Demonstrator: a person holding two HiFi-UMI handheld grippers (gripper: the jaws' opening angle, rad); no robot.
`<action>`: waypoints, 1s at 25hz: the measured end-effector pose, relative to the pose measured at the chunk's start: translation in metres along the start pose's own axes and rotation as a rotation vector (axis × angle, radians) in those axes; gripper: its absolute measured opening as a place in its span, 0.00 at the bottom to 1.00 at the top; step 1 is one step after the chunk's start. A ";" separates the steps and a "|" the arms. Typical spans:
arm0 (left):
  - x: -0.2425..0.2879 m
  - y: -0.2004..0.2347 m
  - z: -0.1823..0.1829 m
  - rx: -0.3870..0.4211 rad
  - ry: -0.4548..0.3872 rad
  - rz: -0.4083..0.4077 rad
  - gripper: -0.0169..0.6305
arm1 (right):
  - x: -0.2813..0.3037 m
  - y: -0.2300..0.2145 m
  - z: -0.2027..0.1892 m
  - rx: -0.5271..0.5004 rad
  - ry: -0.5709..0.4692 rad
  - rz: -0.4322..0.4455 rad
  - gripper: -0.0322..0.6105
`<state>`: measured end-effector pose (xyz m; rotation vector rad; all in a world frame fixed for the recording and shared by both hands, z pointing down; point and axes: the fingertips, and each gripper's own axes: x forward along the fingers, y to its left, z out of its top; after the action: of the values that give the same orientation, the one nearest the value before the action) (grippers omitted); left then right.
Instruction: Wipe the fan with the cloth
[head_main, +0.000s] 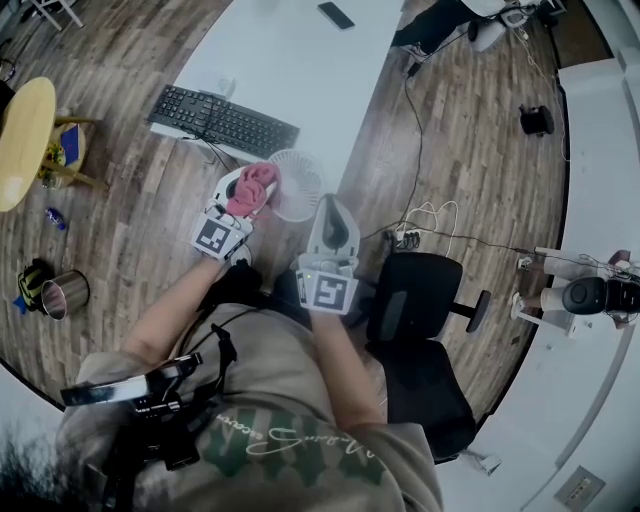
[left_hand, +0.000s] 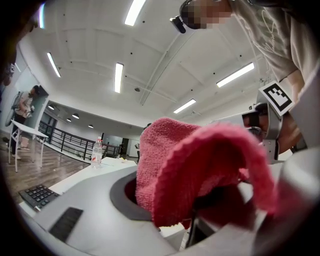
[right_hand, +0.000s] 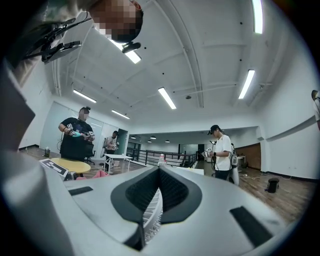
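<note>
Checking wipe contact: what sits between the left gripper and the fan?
Only the pink cloth, clamped in the left gripper and bunched up against the white fan at its edge. The head view shows it.

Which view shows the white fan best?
Head view: the white round plastic fan shows mostly whole. Right gripper view: only a grille strip between the fingers. Left gripper view: pink terry cloth in front, no fan recognisable.

Head camera: high overhead, faces steeply down on left tongs (head_main: 262, 190), right tongs (head_main: 328, 205), fan (head_main: 297, 180), bench (head_main: 290, 70) and floor (head_main: 470, 150).
Left tongs camera: rides tongs, faces level along jaws, cloth (left_hand: 200, 165) right at lens, keyboard (left_hand: 37, 196) left.
Right tongs camera: level, fan grille very near between jaws.
Shared with head view: cloth, keyboard, fan.
</note>
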<state>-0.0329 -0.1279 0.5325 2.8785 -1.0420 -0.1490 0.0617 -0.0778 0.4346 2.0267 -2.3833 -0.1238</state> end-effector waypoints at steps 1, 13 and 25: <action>0.002 0.003 0.002 -0.008 -0.001 0.007 0.30 | 0.000 -0.001 0.001 -0.002 -0.002 -0.003 0.06; 0.032 0.010 0.023 0.031 -0.019 -0.019 0.30 | -0.001 -0.023 0.002 0.003 0.006 -0.059 0.06; 0.049 0.011 0.034 0.085 -0.058 -0.030 0.30 | 0.000 -0.030 -0.001 0.014 -0.007 -0.075 0.06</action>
<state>-0.0062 -0.1689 0.4968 2.9835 -1.0399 -0.1959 0.0910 -0.0825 0.4337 2.1268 -2.3190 -0.1158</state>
